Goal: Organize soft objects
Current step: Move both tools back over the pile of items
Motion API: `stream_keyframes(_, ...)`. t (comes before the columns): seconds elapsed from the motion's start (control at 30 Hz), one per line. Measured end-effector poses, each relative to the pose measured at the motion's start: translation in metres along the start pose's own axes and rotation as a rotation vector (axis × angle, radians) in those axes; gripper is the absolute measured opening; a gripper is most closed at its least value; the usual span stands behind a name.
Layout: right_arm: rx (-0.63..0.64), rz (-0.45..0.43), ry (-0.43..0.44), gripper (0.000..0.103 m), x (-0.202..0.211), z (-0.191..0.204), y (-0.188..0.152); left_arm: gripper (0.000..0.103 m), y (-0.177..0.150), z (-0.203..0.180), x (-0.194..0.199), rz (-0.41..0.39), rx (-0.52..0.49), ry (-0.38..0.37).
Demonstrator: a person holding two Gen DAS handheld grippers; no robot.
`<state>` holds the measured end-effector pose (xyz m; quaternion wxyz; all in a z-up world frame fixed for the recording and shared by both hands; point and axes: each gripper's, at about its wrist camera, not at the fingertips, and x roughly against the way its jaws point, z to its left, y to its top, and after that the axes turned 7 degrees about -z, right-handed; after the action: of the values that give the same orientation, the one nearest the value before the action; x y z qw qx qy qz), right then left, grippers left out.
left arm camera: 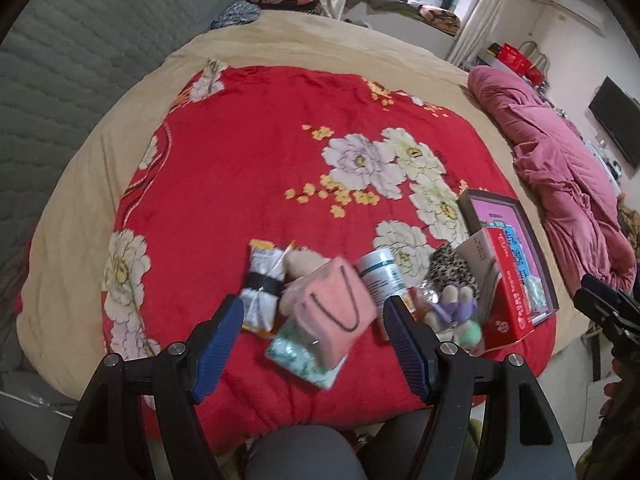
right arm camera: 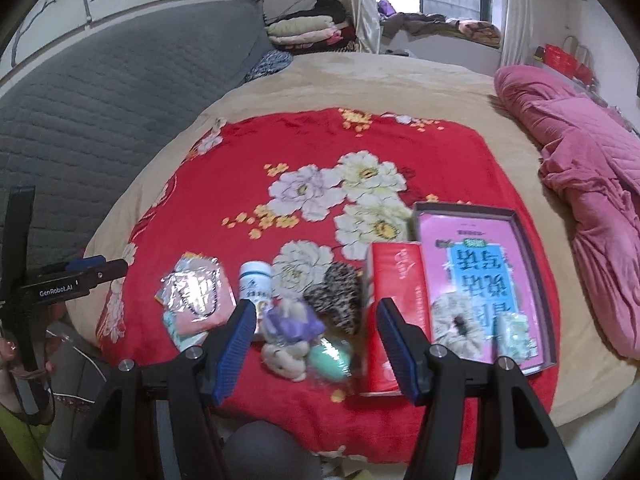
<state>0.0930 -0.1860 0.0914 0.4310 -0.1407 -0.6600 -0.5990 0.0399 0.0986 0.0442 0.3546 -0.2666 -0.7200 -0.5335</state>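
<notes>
Red floral blanket (left arm camera: 256, 168) covers the near part of the bed (left arm camera: 280, 40), and the items lie clustered along its near edge. My left gripper (left arm camera: 314, 344) hangs above them with its jaws spread wide, grasping nothing; a pink folded cloth (left arm camera: 334, 308) in a clear wrapper sits between the blue pads (left arm camera: 218, 344), resting on a mint-patterned packet (left arm camera: 298, 354). Just left of it lies a silver snack packet (left arm camera: 260, 284). A white jar (left arm camera: 380, 272) lies just right of the pink cloth.

My right gripper (right arm camera: 316, 344) is likewise released and empty. Between and below its pads are a plush toy with a purple bow (right arm camera: 290, 336) and a mint-green round item (right arm camera: 330, 358), both touching. A leopard-print soft item (right arm camera: 340, 296) lies just behind them. A red carton (right arm camera: 394, 300) stands beside the shallow box (right arm camera: 536, 248), whose floor carries a pink and blue printed sheet. Inside the box, near its front, rest a pale scrunchie (right arm camera: 456, 330) and a small mint packet (right arm camera: 514, 336).

A pink quilt (right arm camera: 592, 184) lies bunched at the right edge of the bed, well apart from the cluster.
</notes>
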Motion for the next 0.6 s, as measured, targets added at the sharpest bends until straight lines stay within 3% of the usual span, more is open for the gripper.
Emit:
stream_keyframes(0.3, 0.022, 0.060, 0.003, 0.062, -0.020, 0.024, -0.024, 0.074, -0.018, 0.004, -0.007, 0.025, -0.021, -0.021)
stream_keyframes(0.6, 0.006, 0.117, 0.001, 0.062, -0.037, 0.027, -0.048, 0.074, -0.050, -0.011, -0.039, 0.101, -0.027, -0.114)
